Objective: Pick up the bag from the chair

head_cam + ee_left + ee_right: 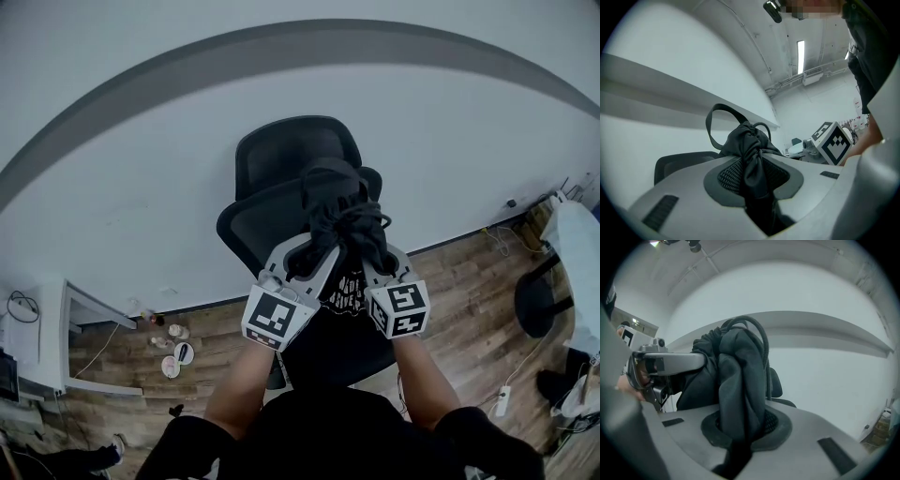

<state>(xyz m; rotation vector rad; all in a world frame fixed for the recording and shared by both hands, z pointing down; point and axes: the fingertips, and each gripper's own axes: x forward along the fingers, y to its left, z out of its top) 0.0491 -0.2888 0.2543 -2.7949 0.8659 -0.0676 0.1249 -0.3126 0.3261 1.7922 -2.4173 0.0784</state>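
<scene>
Fingers on left gripper (757, 183) and right gripper (740, 427) both pinched tight on crumpled black fabric bag (342, 225), soft folds bunched between textured pads, held over black mesh-back office chair (281, 164).

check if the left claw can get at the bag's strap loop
Probably not yet: the left claw is shut on the bag, so it must release first. The strap loop just beyond looks unobstructed.
</scene>
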